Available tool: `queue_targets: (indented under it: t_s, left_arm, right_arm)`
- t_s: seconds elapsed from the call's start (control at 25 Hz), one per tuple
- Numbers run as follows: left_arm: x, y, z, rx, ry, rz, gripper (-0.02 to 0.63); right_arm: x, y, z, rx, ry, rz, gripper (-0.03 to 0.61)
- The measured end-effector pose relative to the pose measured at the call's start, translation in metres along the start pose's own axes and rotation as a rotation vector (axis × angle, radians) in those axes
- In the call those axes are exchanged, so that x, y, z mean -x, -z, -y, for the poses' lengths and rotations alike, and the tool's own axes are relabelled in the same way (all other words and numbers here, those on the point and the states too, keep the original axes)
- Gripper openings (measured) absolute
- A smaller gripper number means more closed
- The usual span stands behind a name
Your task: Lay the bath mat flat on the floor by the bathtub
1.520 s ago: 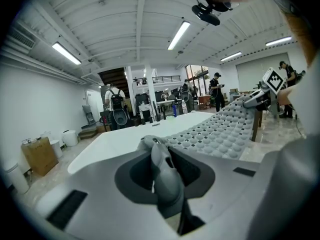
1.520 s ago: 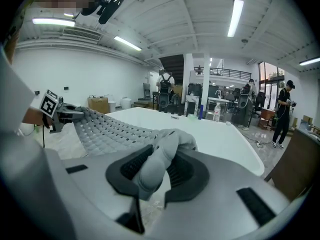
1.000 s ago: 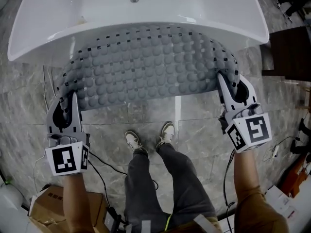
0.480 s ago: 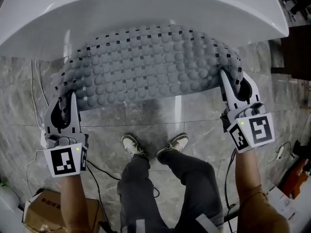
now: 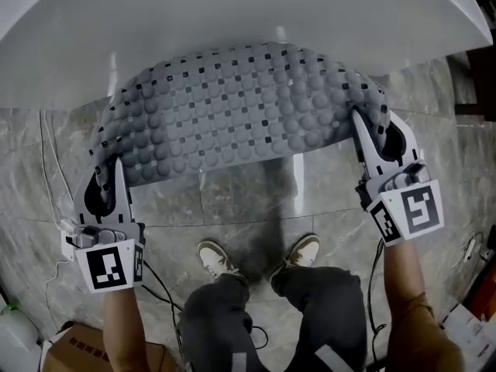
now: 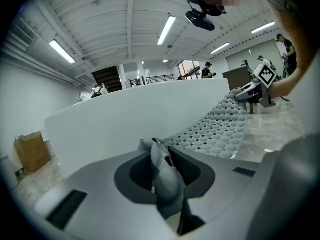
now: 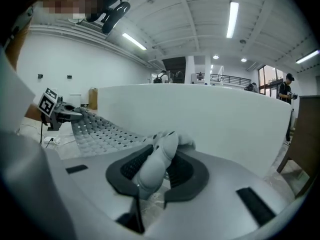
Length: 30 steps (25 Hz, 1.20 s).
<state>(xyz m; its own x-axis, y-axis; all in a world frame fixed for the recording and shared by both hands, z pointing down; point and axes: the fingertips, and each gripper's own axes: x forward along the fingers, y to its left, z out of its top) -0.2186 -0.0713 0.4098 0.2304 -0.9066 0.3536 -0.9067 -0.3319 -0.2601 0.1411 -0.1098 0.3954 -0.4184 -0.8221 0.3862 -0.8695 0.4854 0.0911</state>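
A grey bath mat (image 5: 240,111) with rounded bumps and small square holes hangs stretched between my two grippers, above the marble floor and just in front of the white bathtub (image 5: 232,22). My left gripper (image 5: 110,167) is shut on the mat's left corner, which shows pinched between the jaws in the left gripper view (image 6: 157,156). On the other side, my right gripper (image 5: 366,130) is shut on the right corner, also bunched between its jaws (image 7: 162,151). The mat (image 6: 220,129) sags in an arc between them. Each gripper view shows the other gripper at the mat's far end.
The tub's white outer wall (image 7: 210,119) rises right behind the mat. The person's shoes (image 5: 221,260) stand on the grey marble floor (image 5: 248,200) below it. Cables (image 5: 159,285) trail at the lower left, near a cardboard box (image 5: 77,343). Dark furniture (image 5: 480,84) sits at the right edge.
The head view has drifted, so the tub now fills the top edge and the feet sit lower in the picture. Both grippers still hold the mat's corners as before.
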Motion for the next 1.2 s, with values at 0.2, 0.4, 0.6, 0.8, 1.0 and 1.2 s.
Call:
queue_targets:
  t_s: [0.2, 0.4, 0.6, 0.8, 1.0, 1.2]
  left_arm:
    - [0.002, -0.008, 0.007, -0.089, 0.002, 0.03, 0.066]
    - [0.01, -0.008, 0.007, -0.084, -0.021, 0.066, 0.066]
    - [0.014, -0.013, 0.002, -0.079, -0.028, 0.109, 0.066]
    - [0.013, -0.017, 0.0, -0.07, -0.032, 0.093, 0.066]
    - [0.001, -0.008, -0.001, -0.067, -0.02, 0.08, 0.066]
    - [0.003, -0.001, 0.006, -0.12, -0.007, 0.106, 0.067]
  right_arm:
    - [0.002, 0.004, 0.001, 0.028, -0.017, 0.069, 0.081]
    - [0.004, 0.002, 0.003, 0.072, -0.022, 0.139, 0.081]
    - [0.015, -0.001, -0.004, 0.093, 0.012, 0.15, 0.081]
    - [0.018, -0.01, -0.002, 0.083, 0.023, 0.136, 0.081]
    - [0.01, -0.009, -0.004, 0.097, 0.038, 0.131, 0.081]
    - [0.007, -0.002, -0.002, 0.099, 0.047, 0.184, 0.08]
